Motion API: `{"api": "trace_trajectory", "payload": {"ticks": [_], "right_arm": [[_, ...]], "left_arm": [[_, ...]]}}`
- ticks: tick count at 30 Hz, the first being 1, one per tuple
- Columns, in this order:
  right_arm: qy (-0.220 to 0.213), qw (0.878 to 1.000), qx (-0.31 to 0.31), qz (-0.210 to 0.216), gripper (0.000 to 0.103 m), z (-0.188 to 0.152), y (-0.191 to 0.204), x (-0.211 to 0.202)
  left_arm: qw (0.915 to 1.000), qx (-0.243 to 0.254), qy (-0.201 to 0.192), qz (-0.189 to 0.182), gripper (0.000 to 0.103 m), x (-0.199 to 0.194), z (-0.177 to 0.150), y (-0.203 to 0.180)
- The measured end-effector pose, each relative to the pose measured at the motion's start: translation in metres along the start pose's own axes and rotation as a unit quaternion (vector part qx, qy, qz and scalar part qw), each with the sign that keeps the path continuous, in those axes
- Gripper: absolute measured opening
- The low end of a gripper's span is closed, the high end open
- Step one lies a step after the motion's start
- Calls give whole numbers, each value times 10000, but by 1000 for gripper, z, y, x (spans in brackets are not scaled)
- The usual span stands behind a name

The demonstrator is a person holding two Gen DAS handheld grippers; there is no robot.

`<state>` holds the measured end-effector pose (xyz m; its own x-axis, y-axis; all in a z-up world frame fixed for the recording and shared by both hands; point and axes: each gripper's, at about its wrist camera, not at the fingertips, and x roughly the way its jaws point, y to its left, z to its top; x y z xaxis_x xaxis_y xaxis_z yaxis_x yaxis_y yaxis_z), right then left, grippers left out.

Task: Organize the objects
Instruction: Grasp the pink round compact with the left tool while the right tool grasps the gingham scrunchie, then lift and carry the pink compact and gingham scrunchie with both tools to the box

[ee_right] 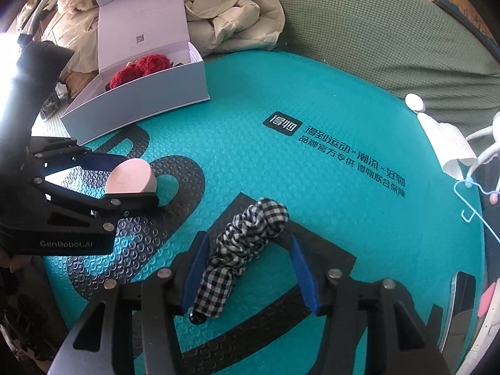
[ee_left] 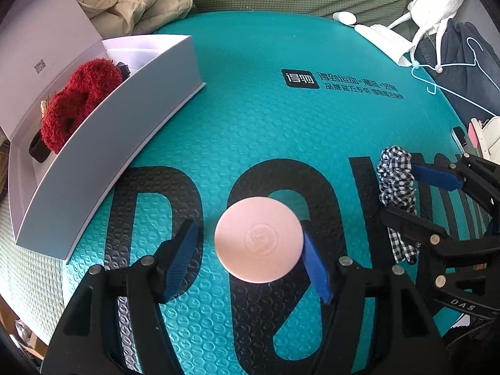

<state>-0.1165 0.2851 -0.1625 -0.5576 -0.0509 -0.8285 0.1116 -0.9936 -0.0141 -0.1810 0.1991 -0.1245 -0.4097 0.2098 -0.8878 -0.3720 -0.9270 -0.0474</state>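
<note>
- Left gripper [ee_left: 251, 261] fingers wide, pink disc [ee_left: 258, 239] between them on the mat [ee_left: 250, 109]
- Right gripper [ee_right: 248, 273] fingers wide around the checked scrunchie [ee_right: 247, 243]
- Mat middle open, white box [ee_left: 125, 118] at its left edge

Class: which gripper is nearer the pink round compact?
Left. The left gripper straddles the pink compact; the right gripper is off to its side, around the checked scrunchie.

Left gripper [ee_left: 250, 259] and right gripper [ee_right: 247, 268], side by side and pointing steeply down, each with its blue-padded jaws apart and not clamped on anything.
</note>
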Motion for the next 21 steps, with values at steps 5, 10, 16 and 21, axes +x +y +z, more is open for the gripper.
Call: {"api": "trace_trajectory", "payload": {"ticks": [5,10,16,21], "right_arm": [[25,10000,63,-36,54,-11,6,3],[-70,9999,113,-79,28,-13,5,2],[-92,9998,174,-94,20,-11,2,2],[-89,9999,111,-16,20,-6,5,2]], "left_arm": [[10000,-29,7,17,67,1,0,2],[10000,5,-14,-6,61,1,0,1],[9999,49,-63,-63,49,-2,-1,-1],[9999,-60,-49,-117,49,-4,-1,3]]}}
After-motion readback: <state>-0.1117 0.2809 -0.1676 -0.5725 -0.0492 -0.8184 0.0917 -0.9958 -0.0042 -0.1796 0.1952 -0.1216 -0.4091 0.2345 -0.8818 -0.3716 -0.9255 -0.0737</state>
